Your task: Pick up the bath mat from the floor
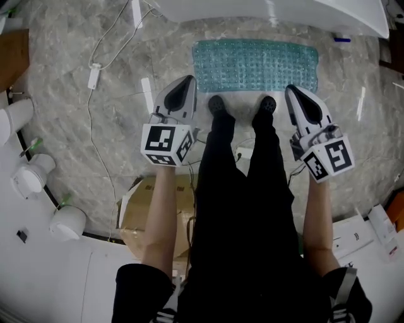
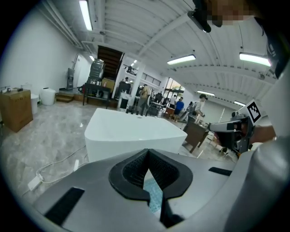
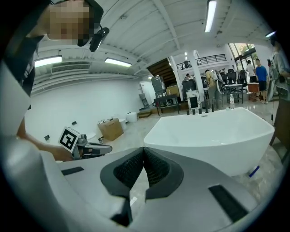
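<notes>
Left tool [image 1: 188, 79]: jaws pressed together, nothing held. Right tool [image 1: 290, 89]: jaws also together, empty. Teal bumpy rectangular plastic bath mat [image 1: 255, 65] lies flat on the grey marble floor [image 1: 126, 76], upper centre of the head view, just beside the white bathtub [image 1: 271, 9]. Neither tool touches it.

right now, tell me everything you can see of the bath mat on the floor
The bath mat is a teal rectangle with rounded corners, covered in rows of small bumps, and looks rubbery or plastic. It lies flat on the grey marbled floor, its long side along the white bathtub, just ahead of the person's black shoes. Nothing lies on it.
</notes>
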The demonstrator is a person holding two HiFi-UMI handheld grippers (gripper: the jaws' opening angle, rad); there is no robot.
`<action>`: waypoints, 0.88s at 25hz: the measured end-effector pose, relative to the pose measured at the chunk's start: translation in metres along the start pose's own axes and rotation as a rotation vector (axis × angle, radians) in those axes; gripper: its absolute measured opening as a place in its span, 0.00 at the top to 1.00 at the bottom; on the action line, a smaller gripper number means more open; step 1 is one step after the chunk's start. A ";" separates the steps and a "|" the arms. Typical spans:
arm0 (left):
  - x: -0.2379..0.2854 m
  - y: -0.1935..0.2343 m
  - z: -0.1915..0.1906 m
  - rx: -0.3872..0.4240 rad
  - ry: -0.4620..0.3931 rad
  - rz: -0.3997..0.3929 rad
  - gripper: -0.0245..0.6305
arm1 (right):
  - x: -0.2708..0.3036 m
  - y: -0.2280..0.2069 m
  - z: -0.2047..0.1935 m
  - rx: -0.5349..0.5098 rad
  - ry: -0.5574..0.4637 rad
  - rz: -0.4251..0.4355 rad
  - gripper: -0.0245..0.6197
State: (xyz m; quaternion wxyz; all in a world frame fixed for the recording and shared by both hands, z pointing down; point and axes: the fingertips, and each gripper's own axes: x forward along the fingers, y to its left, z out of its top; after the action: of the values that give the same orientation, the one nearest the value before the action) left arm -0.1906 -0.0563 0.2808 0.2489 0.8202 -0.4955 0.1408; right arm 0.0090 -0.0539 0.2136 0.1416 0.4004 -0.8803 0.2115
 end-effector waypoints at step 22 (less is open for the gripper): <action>0.177 0.054 -0.366 -0.153 0.251 0.154 0.95 | 0.153 -0.082 -0.319 0.063 0.241 0.138 0.94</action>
State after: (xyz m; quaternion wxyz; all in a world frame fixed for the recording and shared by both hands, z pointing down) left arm -0.1496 -0.0086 0.6860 0.3589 0.7344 -0.5313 0.2228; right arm -0.0009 -0.0458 0.5767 0.2187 0.3149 -0.8752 0.2949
